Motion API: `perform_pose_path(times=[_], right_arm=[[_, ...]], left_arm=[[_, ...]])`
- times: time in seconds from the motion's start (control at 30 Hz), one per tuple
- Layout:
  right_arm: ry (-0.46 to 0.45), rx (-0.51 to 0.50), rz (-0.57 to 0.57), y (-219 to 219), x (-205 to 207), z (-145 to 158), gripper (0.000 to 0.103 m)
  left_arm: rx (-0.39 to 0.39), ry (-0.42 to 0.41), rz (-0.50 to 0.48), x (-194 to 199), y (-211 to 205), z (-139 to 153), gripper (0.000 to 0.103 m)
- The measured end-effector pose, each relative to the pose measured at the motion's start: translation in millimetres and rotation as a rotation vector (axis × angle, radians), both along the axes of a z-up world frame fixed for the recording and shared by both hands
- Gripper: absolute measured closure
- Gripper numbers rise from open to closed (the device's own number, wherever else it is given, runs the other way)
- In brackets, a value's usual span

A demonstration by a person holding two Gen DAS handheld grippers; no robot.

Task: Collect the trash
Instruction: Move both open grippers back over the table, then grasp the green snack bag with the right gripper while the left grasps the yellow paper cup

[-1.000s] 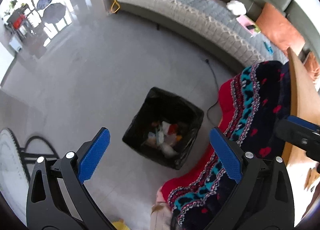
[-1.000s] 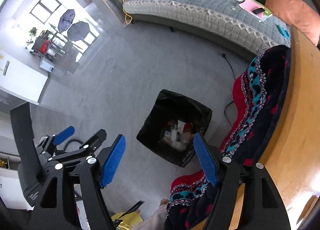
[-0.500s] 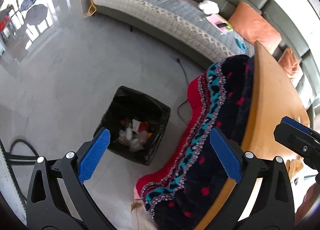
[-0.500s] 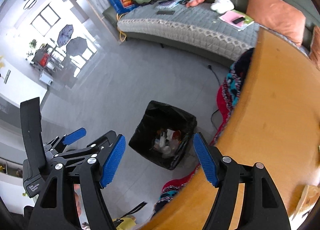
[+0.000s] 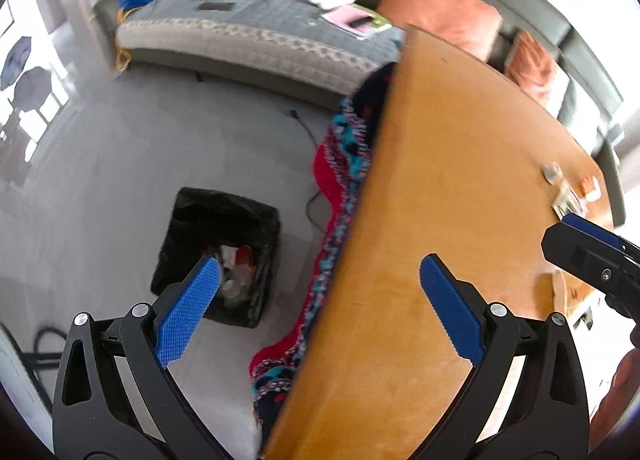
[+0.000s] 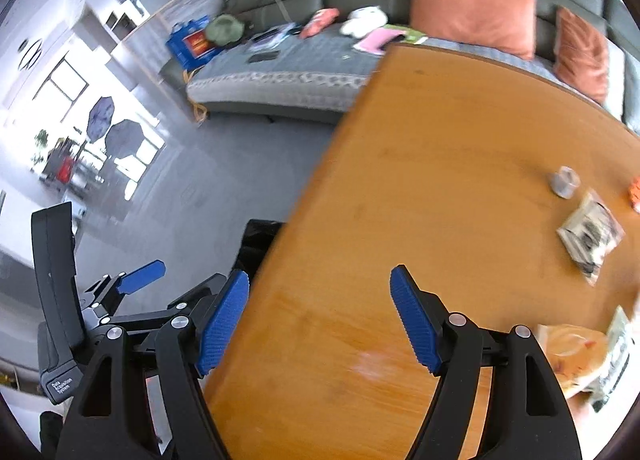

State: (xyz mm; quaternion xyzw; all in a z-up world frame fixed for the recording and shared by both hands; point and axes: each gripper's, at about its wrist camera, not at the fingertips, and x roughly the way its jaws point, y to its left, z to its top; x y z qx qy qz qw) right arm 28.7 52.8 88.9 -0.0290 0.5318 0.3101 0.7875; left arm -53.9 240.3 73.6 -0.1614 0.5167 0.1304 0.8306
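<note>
Both claws, left claw (image 5: 320, 312) and right claw (image 6: 320, 324), now gape wide and empty, having swung from the bin (image 5: 218, 256) beside the surface (image 6: 440, 179) toward wrappers (image 6: 592, 238) on it, awaiting collection.

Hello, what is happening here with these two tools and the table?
A person is collecting trash with a tool in each hand. Both the left tool and the right tool are open and empty, held above the wooden table. A black trash bin with rubbish in it stands on the floor beside the table. Several wrappers and a small crumpled grey piece lie on the table, not yet picked up.
</note>
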Motion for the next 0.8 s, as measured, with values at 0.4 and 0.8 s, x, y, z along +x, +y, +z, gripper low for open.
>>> perform_pose_path(times=[0.4,0.8], right_arm=[[0.006,0.016,-0.191,-134.7,24.5,-8.6,0.029],[0.058,-0.013,-0.427,-267.9,42.9,-32.4,0.029]], left_arm=[[0.032,-0.029,-0.213,54.8,-124.7,8.8,0.006],[0.037,0.047,-0.457,88.2,-247.7,-11.1,0.006]])
